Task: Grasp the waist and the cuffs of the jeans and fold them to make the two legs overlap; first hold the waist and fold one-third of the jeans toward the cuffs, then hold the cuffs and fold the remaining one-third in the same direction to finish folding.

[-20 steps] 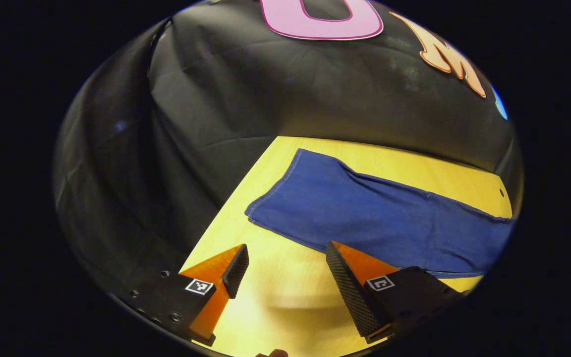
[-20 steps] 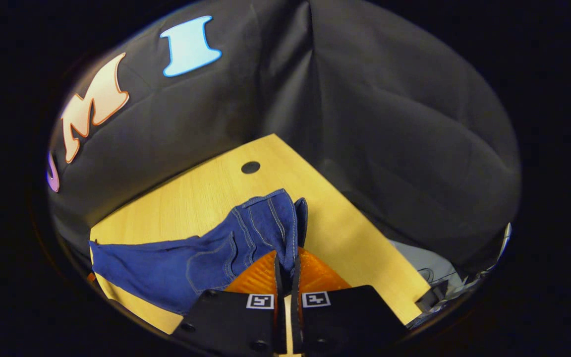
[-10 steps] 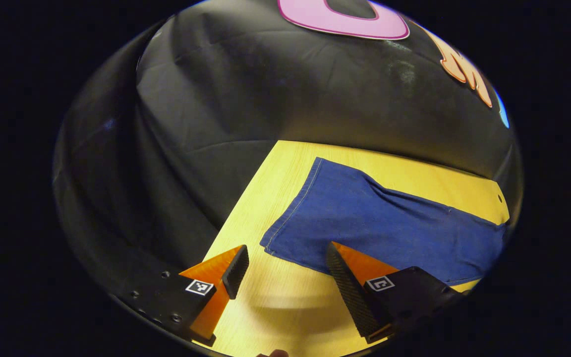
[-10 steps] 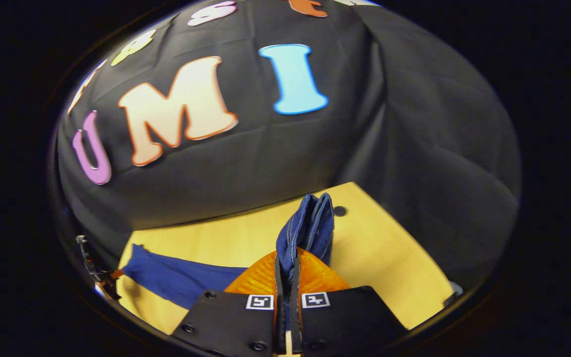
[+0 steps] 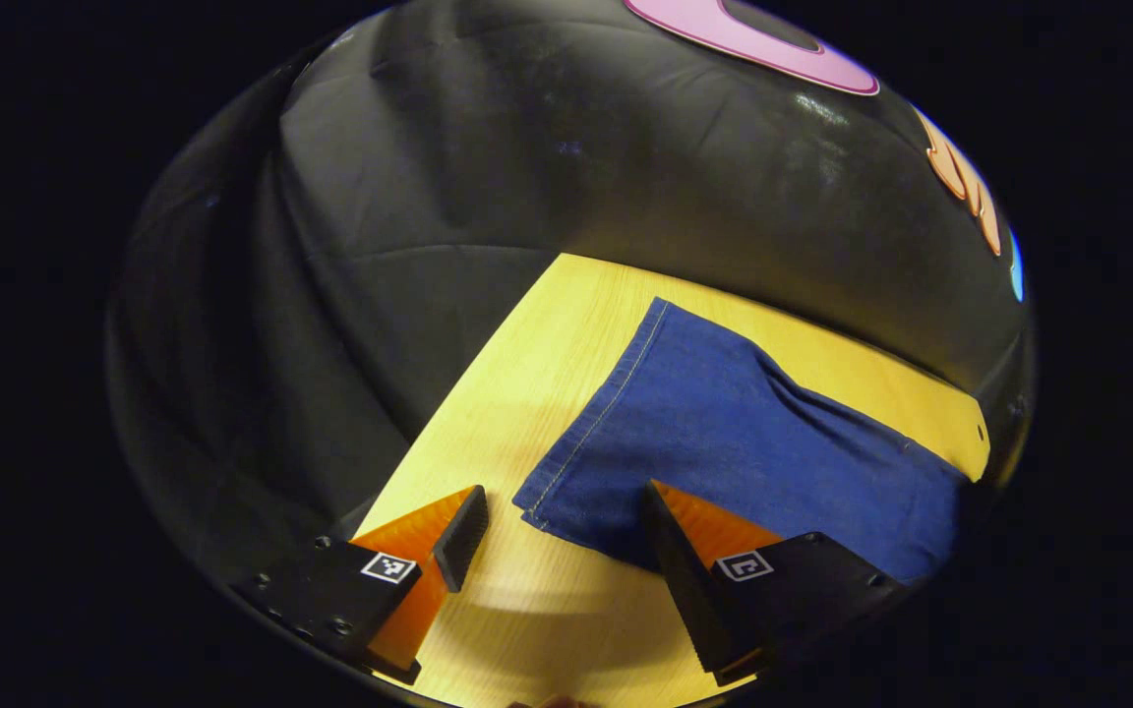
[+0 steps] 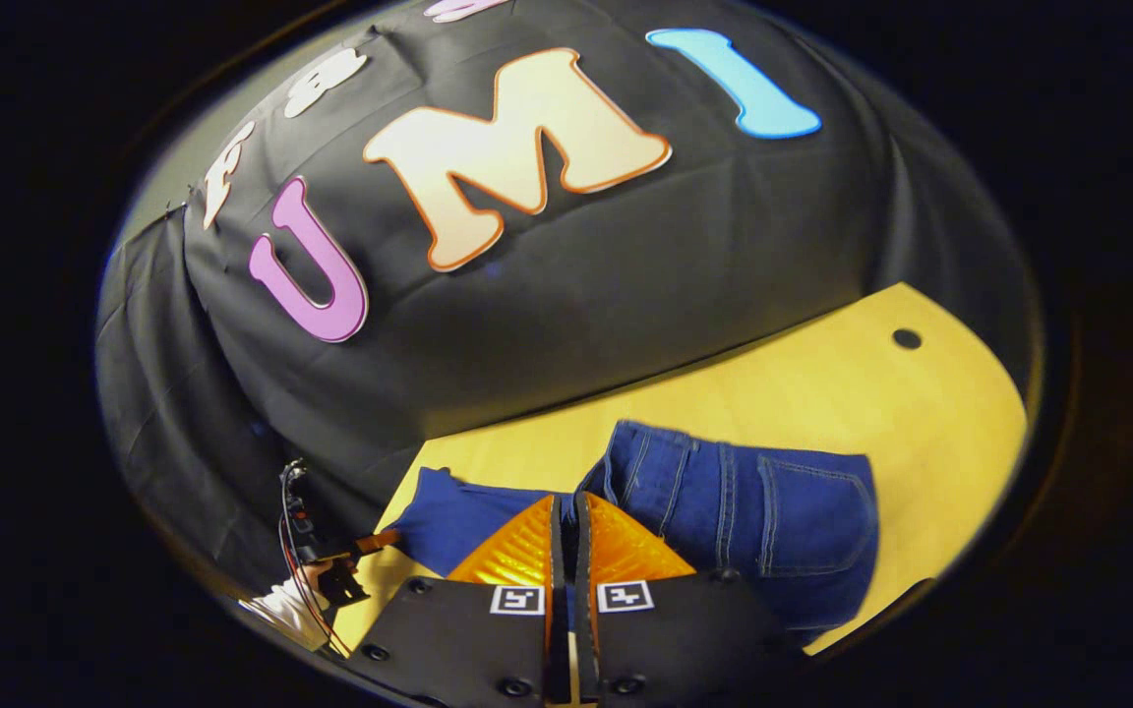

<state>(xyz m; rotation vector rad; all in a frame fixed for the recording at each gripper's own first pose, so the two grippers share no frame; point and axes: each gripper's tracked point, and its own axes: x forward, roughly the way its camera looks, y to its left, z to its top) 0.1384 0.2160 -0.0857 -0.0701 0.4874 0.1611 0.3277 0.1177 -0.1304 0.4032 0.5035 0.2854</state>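
Waist (image 6: pixel 739 506) now swung over, right tongs (image 6: pixel 568 516) clamped.

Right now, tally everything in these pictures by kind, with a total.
Jeans: 1
Grippers: 2, the left gripper and the right gripper
Table: 1
Total: 4

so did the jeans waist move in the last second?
Yes. The waist, clamped by the right gripper, swung leftward away from the table hole, toward the cuffs.

Both views look down close on the jeans (image 5: pixel 744 442) from opposite ends.
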